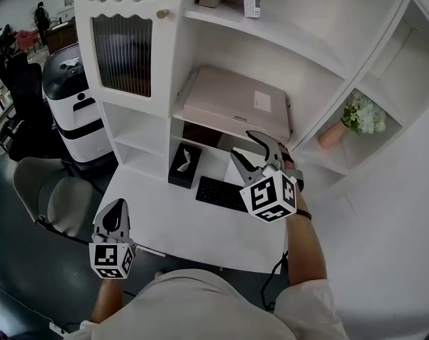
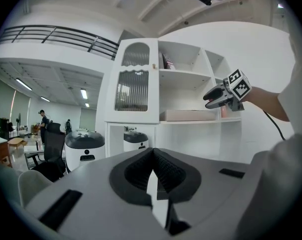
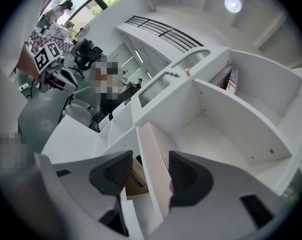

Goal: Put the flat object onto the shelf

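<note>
Flat object [image 1: 232,99] on shelf [image 1: 200,122], front edge partly behind right claw [image 1: 242,144]

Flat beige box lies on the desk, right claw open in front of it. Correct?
No: the flat beige box lies on the shelf, not the desk, as the head view shows. The right claw is open in front of it.
</note>
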A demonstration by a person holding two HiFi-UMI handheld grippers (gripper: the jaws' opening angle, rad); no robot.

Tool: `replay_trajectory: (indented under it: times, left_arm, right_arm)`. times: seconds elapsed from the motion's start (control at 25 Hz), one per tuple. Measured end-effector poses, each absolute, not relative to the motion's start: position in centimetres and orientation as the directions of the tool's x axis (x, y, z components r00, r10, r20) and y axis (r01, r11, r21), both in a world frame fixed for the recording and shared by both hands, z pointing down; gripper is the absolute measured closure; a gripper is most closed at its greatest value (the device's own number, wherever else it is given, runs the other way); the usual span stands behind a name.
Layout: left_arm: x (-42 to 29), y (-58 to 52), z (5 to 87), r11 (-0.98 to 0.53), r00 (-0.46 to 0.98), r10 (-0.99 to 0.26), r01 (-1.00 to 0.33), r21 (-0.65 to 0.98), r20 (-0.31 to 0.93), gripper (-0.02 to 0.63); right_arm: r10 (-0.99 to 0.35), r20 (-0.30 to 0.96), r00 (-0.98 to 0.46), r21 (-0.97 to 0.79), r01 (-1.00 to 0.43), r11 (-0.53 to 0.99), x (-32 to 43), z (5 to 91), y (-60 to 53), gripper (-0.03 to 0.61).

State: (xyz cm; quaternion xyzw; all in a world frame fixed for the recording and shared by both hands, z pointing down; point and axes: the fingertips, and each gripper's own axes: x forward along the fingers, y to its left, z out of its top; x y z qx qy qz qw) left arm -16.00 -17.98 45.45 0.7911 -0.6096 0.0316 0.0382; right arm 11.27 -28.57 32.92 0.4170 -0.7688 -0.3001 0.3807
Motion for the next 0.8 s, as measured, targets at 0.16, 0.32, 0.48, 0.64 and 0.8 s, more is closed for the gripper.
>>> replay_trajectory:
  times: [0.16,0.32,0.48,0.64,0.8]
  left_arm:
    - [-15.7,-17.5,45.2,-0.254,0.254,-0.963,-0.967,0.017,0.093,0.612]
    - [-15.4,-17.2,45.0,-0.253,0.253,-0.963,-0.967,0.012,0.093,0.613]
    - [-15.1,-17.0,44.8,-0.254,0.254,-0.963,-0.967,0.008,0.089,0.613]
    - [-15.0,-16.9,44.8,-0.251,0.25,-0.964,-0.968,0.006,0.088,0.614]
    - [-14.9,-16.7,44.7,-0.249,0.248,-0.965,-0.968,0.002,0.088,0.612]
  right_arm:
    - [-0.878,0.305,-0.369,0.763,-0.457,0.457,11.8,33.0,-27.3,0.359]
    - [-0.883,0.274,-0.382,0.74,-0.502,0.447,12.2,32.9,-26.2,0.368]
    - [-0.888,0.219,-0.404,0.71,-0.559,0.429,12.2,32.2,-25.0,0.382]
    - [-0.892,0.165,-0.421,0.669,-0.617,0.415,12.3,31.7,-23.9,0.399]
    - [-0.895,0.103,-0.434,0.622,-0.675,0.398,12.5,31.4,-22.9,0.433]
